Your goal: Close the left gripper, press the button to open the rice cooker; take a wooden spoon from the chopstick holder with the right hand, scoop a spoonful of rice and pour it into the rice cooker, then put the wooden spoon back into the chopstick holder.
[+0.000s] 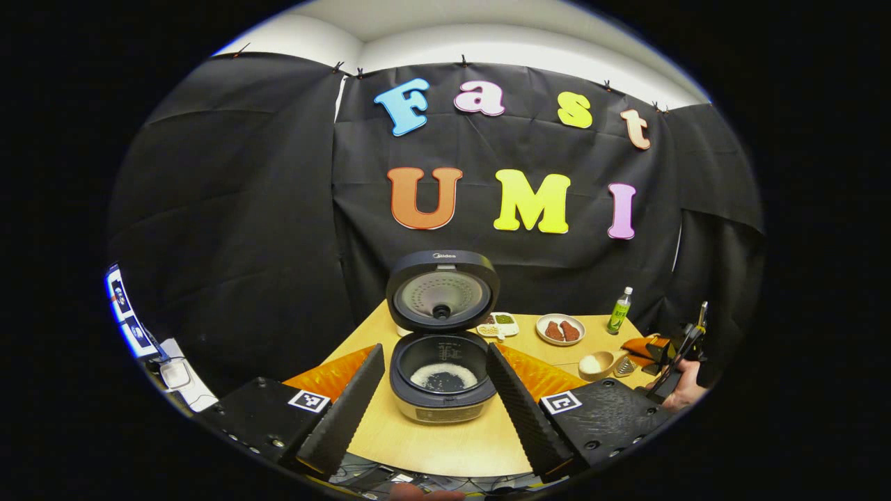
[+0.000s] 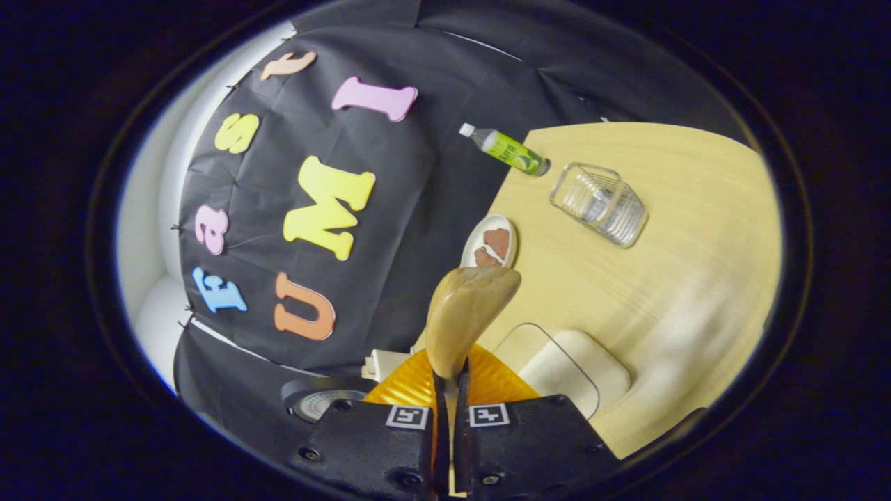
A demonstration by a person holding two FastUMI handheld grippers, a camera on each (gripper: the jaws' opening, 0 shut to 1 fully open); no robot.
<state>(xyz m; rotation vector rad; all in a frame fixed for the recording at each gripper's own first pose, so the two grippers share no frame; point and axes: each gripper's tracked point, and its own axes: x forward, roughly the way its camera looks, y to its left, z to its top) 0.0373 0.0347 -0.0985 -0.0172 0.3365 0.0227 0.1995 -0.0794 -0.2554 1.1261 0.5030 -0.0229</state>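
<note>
With lid up and rice already in the rice cooker [image 1: 441, 379], returning the wooden spoon [image 2: 465, 316] looks like what's left — clamped by the handle in the right gripper [image 2: 449, 390], rolled sideways, bowl toward chopstick holder [image 2: 600, 203]. Left gripper [image 1: 435, 390] level, jaws apart, flanking cooker — idle.

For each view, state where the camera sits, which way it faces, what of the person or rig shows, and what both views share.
Left gripper view: rides the left gripper, level, facing the open rice cooker and the wall; its jaws stand wide apart; the right gripper and a hand show at the right.
Right gripper view: rides the right gripper, rolled sideways, facing across the table; its jaws clamp the spoon.
Shared: the table, bottle, meat plate and cooker lid.
</note>
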